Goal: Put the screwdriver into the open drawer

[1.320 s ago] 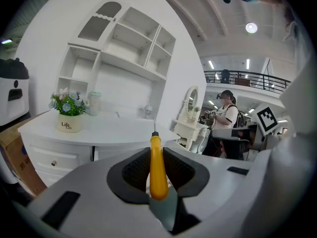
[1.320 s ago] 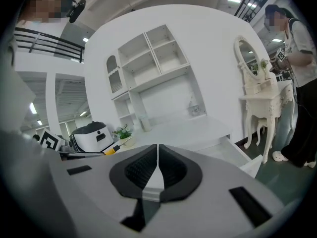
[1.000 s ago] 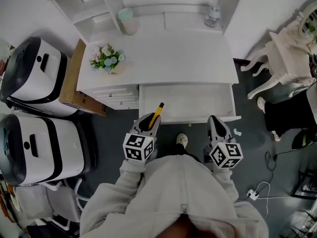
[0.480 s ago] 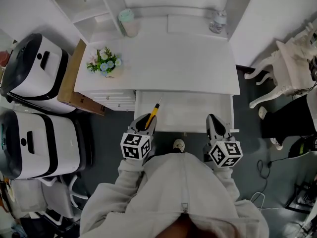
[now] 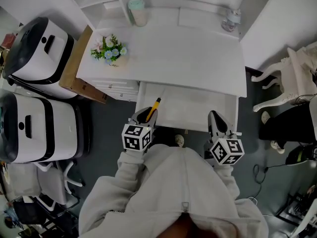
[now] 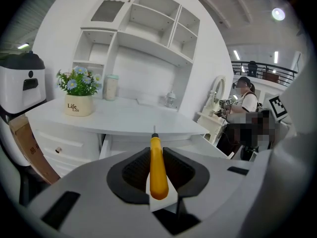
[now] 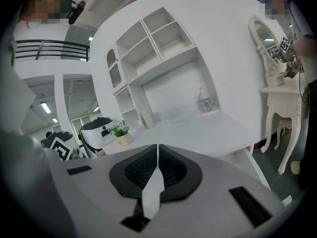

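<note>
The screwdriver (image 5: 154,107) has a yellow handle and a thin metal tip. My left gripper (image 5: 147,115) is shut on the handle, with the tip pointing away from me over the front left part of the open drawer (image 5: 198,114). In the left gripper view the screwdriver (image 6: 157,167) lies straight between the dark pads, and the drawer (image 6: 113,144) shows just beyond under the desktop (image 6: 124,123). My right gripper (image 5: 215,118) hovers at the drawer's front right corner. Seen in its own view, the right gripper (image 7: 157,163) has its pads together with nothing between them.
On the white desk (image 5: 198,58) stand a flower pot (image 5: 110,53), a cup (image 5: 137,11) and a jar (image 5: 229,20). Two white machines (image 5: 34,68) and a cardboard box (image 5: 79,76) sit left; a white chair (image 5: 292,71) stands right. A person (image 6: 245,108) stands beyond the desk.
Both grippers have moved a little forward over the drawer's front edge, the left one lower, still with the screwdriver in it. The head view has shifted.
</note>
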`<state>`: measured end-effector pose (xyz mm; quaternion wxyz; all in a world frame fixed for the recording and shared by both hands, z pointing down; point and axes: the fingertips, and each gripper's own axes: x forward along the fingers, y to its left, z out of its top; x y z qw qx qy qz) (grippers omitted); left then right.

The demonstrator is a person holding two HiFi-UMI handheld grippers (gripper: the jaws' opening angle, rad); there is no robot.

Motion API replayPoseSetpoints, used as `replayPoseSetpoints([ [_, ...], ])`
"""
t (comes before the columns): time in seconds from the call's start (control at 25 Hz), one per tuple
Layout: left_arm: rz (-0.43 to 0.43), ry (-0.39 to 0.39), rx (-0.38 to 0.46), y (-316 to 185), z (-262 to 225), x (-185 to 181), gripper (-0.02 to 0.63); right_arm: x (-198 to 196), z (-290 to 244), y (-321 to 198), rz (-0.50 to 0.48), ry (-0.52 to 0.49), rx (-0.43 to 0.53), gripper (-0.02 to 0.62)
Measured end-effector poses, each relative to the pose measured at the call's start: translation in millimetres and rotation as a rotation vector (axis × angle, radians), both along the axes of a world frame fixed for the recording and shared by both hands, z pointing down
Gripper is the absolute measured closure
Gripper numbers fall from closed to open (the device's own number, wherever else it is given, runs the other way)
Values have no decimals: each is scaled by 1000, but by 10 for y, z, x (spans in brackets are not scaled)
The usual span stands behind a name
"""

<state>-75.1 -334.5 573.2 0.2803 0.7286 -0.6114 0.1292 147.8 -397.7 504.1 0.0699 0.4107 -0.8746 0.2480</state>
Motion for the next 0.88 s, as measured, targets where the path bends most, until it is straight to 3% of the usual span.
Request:
replayPoseSetpoints([
  [0.32, -28, 28, -96, -104, 297, -176, 520, -60, 59, -54, 11, 17, -14, 561],
  [0.88, -16, 10, -318, -369, 824, -308, 519, -34, 128, -182, 80, 22, -43, 561],
])
